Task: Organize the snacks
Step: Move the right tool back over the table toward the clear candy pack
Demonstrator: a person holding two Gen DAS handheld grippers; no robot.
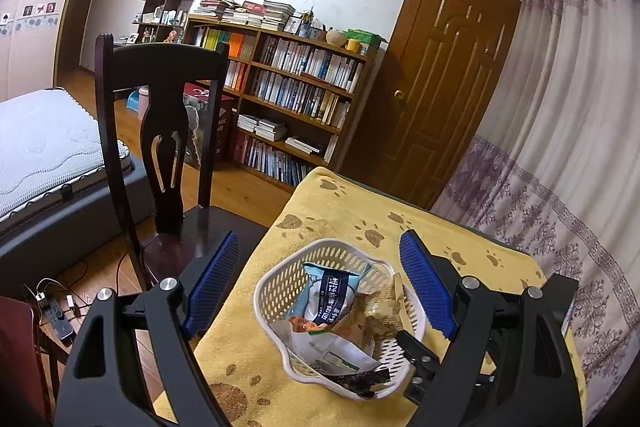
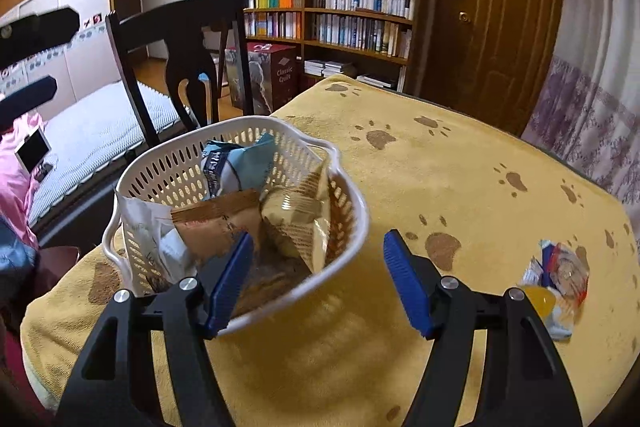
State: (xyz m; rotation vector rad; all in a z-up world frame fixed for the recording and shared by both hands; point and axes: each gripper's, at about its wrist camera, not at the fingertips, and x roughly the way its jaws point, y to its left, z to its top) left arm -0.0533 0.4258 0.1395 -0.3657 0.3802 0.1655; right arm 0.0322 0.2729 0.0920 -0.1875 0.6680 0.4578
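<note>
Yellow paw-print cloth [image 2: 460,187], white basket [image 2: 352,211], bookshelf [image 1: 296,87], door [image 1: 440,75]

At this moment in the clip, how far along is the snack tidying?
Mostly done: the white basket on the yellow paw-print cloth already holds several packets, among them a blue packet and a brown packet. Nothing is in hand: the left gripper and right gripper are both open and empty. Left: one clear-wrapped snack lies on the cloth outside the basket, to the right gripper's right.
</note>
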